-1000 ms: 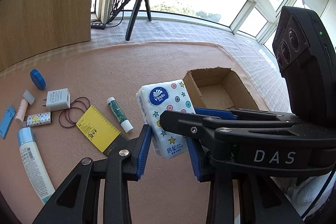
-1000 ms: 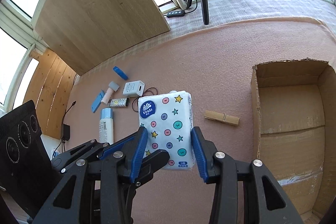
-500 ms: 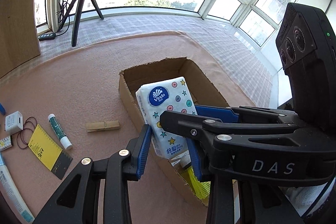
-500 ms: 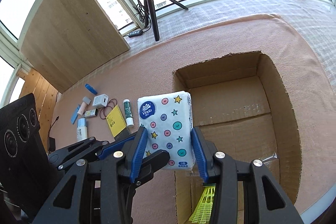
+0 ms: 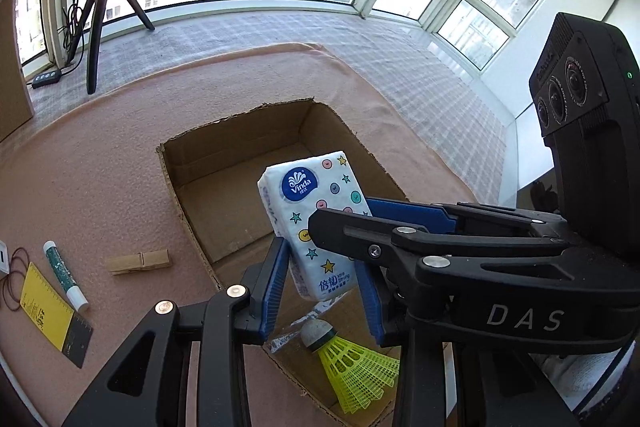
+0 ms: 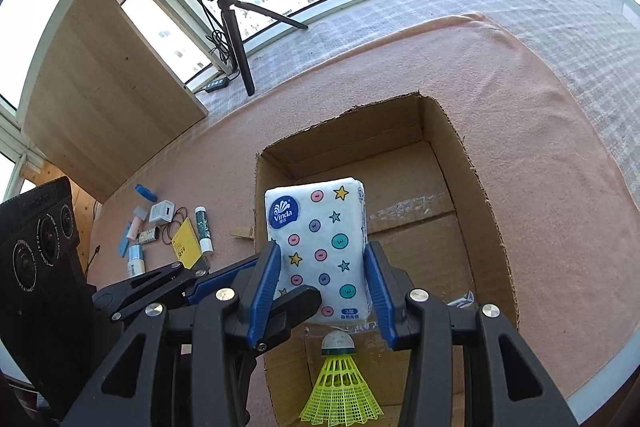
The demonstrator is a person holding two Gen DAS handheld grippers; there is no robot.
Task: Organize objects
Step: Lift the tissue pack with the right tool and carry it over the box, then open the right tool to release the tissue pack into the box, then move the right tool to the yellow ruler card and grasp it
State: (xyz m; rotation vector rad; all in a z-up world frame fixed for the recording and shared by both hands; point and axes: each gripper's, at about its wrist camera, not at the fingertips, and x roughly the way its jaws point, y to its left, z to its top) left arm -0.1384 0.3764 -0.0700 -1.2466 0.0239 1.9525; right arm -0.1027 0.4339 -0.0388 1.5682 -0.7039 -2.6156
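1. Over the open cardboard box [image 5: 248, 131], both tools meet around one tissue pack [image 5: 316, 223].
2. The left tool [image 5: 320, 255] is closed most of the way. Its blue fingers [image 5: 276, 279] press on the two sides of the tissue pack.
3. The right tool [image 6: 323, 247] is closed on the same pack too. Its blue fingers [image 6: 264, 287] hug the left and right sides of the pack.
4. The tissue pack is white with stars and dots and a blue round label. It is up in the air, above the inside of the box, and does not touch the box floor.
5. A yellow shuttlecock [image 6: 340, 387] lies in the near end of the box, just under the pack. A scrap of clear wrapper lies beside it.
6. The box sits on a pink blanket [image 6: 520, 87], close to the blanket's right edge.
7. A wooden peg [image 5: 138, 262] lies on the blanket just beside the left wall of the box.
8. Nearer the blanket's left edge lie a glue stick [image 5: 64, 275] and a yellow ruler [image 5: 46, 307], side by side. More small things lie past them.
9. Past the far edge of the blanket, a ring light on a tripod [image 6: 236, 39] stands by the window.
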